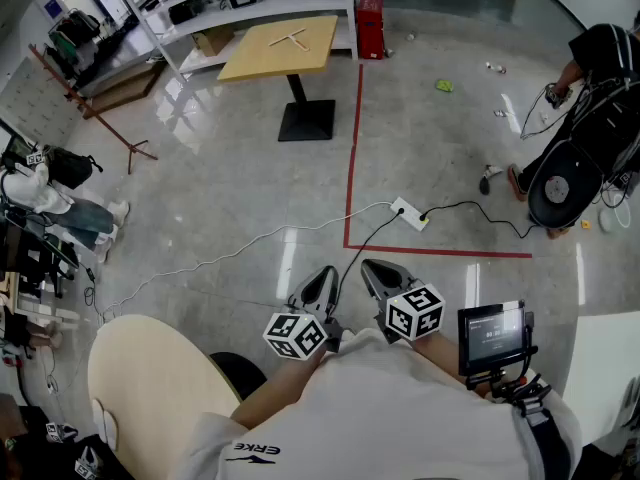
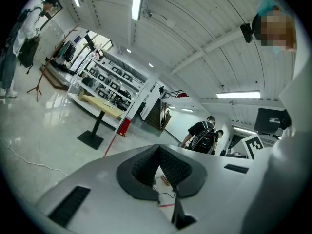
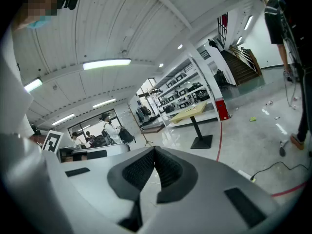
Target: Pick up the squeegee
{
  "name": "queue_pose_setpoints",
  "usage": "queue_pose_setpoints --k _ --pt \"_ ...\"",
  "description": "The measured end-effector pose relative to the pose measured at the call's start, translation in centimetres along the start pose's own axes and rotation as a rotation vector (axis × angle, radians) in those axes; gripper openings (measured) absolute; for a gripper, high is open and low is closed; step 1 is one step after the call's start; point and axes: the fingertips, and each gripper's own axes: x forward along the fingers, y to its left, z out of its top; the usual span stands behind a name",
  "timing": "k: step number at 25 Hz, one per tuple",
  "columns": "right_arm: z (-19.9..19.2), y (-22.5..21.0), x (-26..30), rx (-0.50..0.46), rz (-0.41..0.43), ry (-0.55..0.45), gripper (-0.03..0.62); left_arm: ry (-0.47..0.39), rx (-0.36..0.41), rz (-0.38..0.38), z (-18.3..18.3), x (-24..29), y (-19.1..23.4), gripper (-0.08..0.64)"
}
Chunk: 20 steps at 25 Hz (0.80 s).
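Squeegee sighting nowhere for sure, perhaps lying as T-shaped thing [image 1: 288,38] on table [image 1: 250,63] far ahead of 2 shut, empty tongs, left gripper [image 1: 322,280] and right gripper [image 1: 378,273]; likely handling light, stiff, gripping mid-handle.

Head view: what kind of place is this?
Likely a lab or workshop hall: shelving racks loaded with equipment, a polished floor marked with red tape, and a power strip with cables trailing across it.

table [image 1: 283,46] before shelves [image 1: 262,10] (far), power strip [image 1: 410,213] — nearer
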Motion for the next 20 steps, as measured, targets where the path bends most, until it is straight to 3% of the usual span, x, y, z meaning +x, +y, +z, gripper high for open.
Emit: queue_pose_setpoints --k 7,13,20 --pt "0.2 -0.2 0.1 -0.008 0.002 -0.004 0.005 0.000 0.008 0.007 -0.2 0.3 0.1 0.005" --pt "0.8 -0.2 -0.4 -0.104 -0.023 -0.014 0.005 0.026 0.043 0.021 -0.6 0.4 0.0 0.003" --pt "-0.1 -0.4 -1.1 -0.096 0.003 -0.014 0.005 0.031 0.038 0.032 -2.1 0.1 -0.3 0.003"
